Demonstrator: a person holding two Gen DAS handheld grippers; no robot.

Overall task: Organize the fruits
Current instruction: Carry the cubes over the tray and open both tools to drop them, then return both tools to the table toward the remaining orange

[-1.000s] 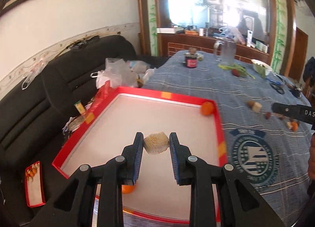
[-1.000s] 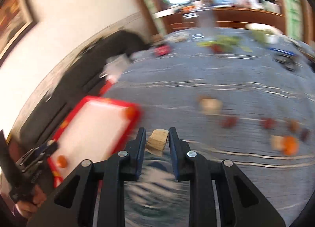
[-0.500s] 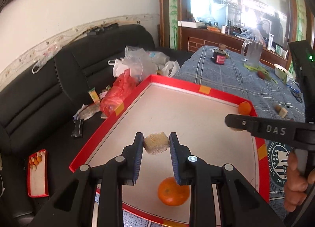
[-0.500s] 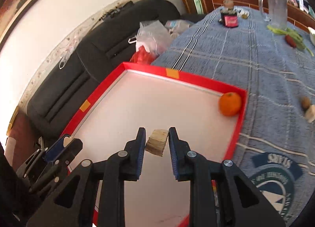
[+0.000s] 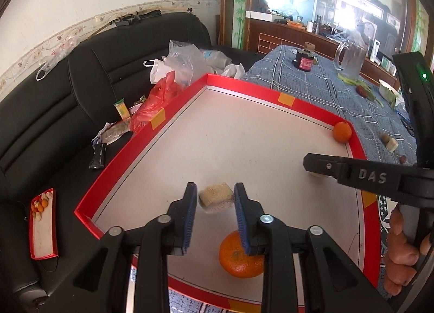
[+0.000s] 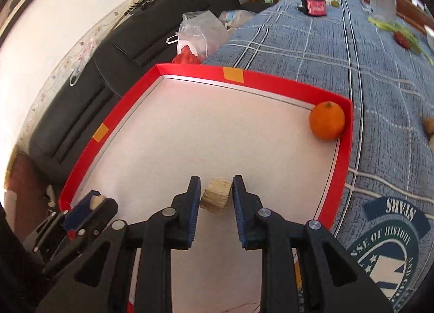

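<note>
My left gripper (image 5: 216, 199) is shut on a pale, rough fruit chunk (image 5: 216, 197) and holds it above the near part of the red-rimmed white tray (image 5: 244, 88). An orange (image 5: 241, 256) lies on the tray floor just under it. A second orange (image 5: 342, 131) sits in the tray's far right corner. My right gripper (image 6: 217, 196) is shut on a tan fruit chunk (image 6: 217, 195) above the tray (image 6: 271, 79), with the corner orange (image 6: 327, 120) ahead on the right. In the left wrist view the right gripper (image 5: 314, 168) reaches in from the right, a hand (image 5: 401, 258) on its handle.
Blue plaid cloth (image 6: 339, 50) covers the table, with loose fruit pieces (image 5: 390, 142), a dark jar (image 5: 303, 62), a glass pitcher (image 5: 350, 60) and greens further back. A black sofa (image 5: 67, 96) with plastic bags (image 5: 179, 69) and a small red tray (image 5: 43, 223) lies left.
The right gripper swung left from the tablecloth to above the tray, chunk still held. The left gripper pulled back over the near edge, bringing the near orange into view.
</note>
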